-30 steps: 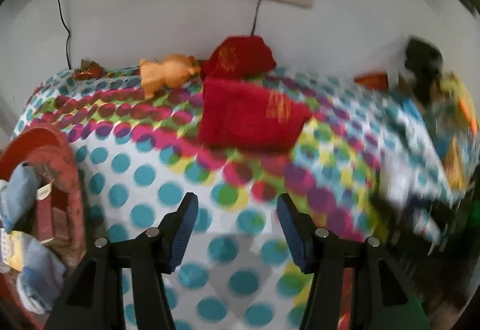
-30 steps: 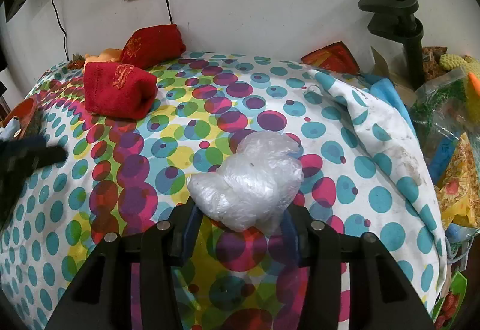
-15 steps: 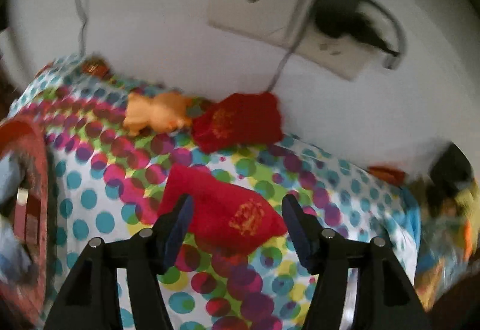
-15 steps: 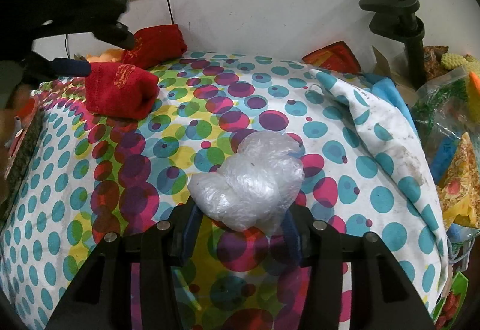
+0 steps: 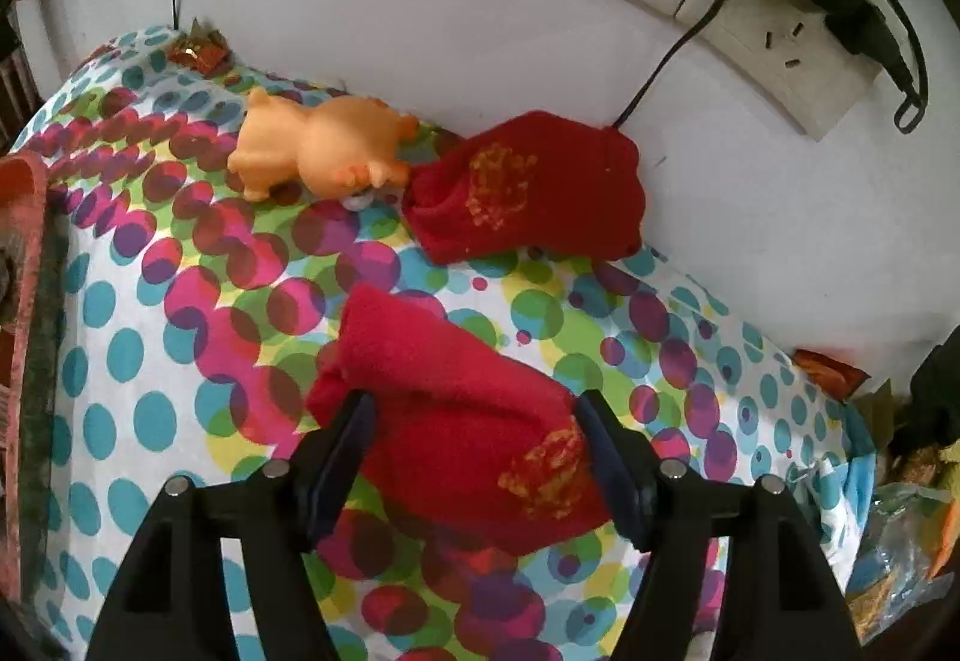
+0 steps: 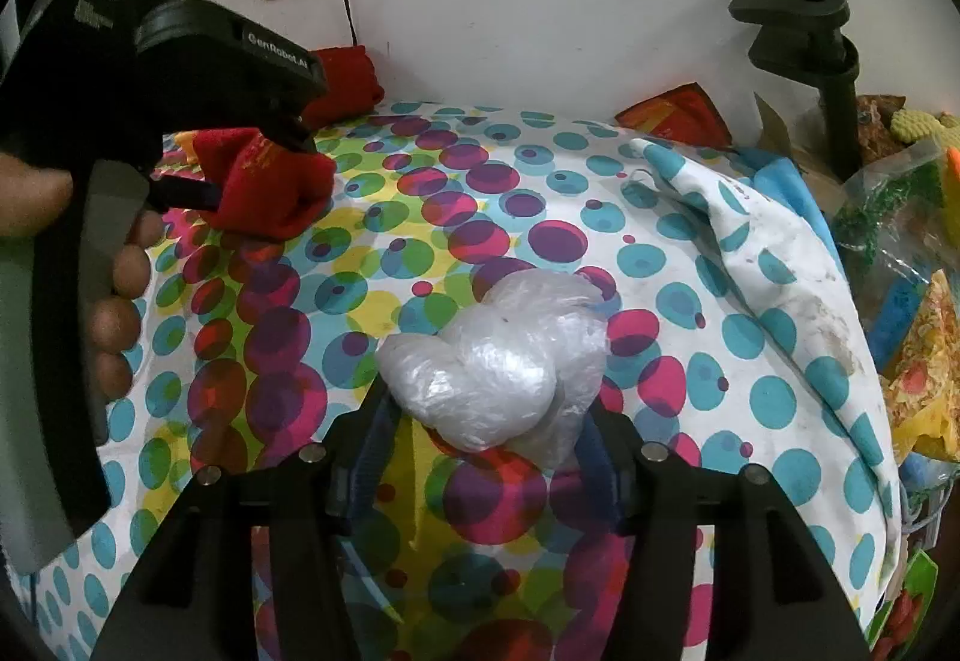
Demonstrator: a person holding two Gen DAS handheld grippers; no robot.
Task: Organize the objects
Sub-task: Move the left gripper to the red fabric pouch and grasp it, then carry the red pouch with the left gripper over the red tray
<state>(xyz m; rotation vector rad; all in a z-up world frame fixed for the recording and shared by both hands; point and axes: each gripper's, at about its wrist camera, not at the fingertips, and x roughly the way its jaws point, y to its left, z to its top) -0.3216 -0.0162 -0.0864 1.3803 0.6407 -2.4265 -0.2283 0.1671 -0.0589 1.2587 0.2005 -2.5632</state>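
Left tongs (image 5: 477,442) stand wide apart astride the nearer red cloth (image 5: 456,439), which lies on the dotted surface (image 5: 150,337); the jaws have just been opening, the cloth sits between them, and no pad is seen pressing on it, so the state is released. Right tongs (image 6: 489,448) flank a crumpled clear plastic bag (image 6: 498,361) resting on the same surface; their jaws have also just been opening, and the bag's bulk hides both pads, so whether they grip it cannot be told.

Hidden or cut off: the lower edge of the nearer cloth lies behind the left fingers. A red-rimmed container (image 5: 24,265) is cropped at the left edge of the left wrist view and its contents are unreadable. Clutter at the right edge of both views is blurred.

View differences: only the left wrist view shows the orange toy animal (image 5: 318,150) lying against the wall beside a second red cloth (image 5: 528,193), and a small wrapper (image 5: 198,51) at the far corner. Only the right wrist view shows the person's hand (image 6: 114,289) on the left tool's handle, a black clamp post (image 6: 804,54), and an orange-red packet (image 6: 678,114).

Writing: "GenRobot.AI" is printed on the left tool's body. Gold print on both cloths is illegible.
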